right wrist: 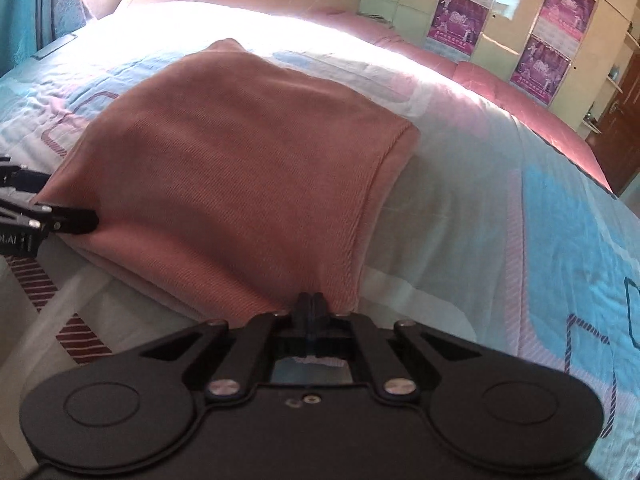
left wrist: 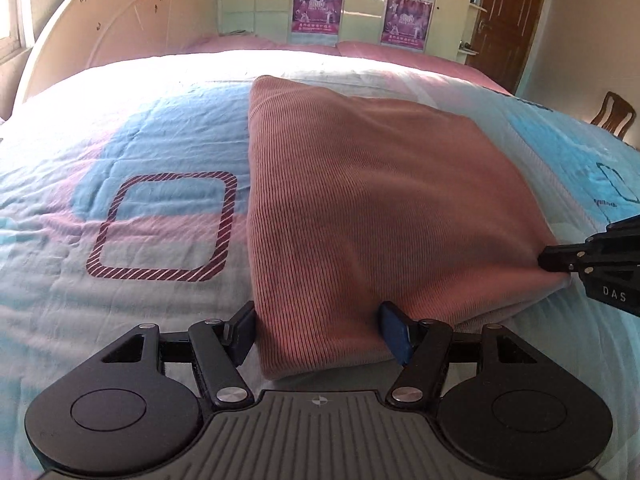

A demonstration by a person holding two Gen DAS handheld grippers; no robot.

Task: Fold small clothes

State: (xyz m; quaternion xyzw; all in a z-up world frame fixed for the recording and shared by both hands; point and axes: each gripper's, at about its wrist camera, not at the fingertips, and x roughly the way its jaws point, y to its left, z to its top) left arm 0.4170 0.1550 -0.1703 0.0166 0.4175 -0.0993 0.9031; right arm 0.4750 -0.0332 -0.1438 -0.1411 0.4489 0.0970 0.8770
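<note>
Black left tongs [left wrist: 318, 330] are seen at the bottom of the left wrist view, jaws spread around the near left corner of a folded pink ribbed garment [left wrist: 360, 200] that is laid on the patterned bed [left wrist: 120, 160]. Right tongs [right wrist: 311, 306], low centre in their own view, are clamped on the garment's near hem. With one corner ungripped, the fold could be dragged askew.

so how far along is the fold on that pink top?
Done: the pink top already lies as a folded, layered rectangle on the bedspread. In hand: the right gripper is shut on its near corner; the left gripper is open, straddling the other near corner, not yet pinching. Left: close the left, then probably one more fold.
</note>
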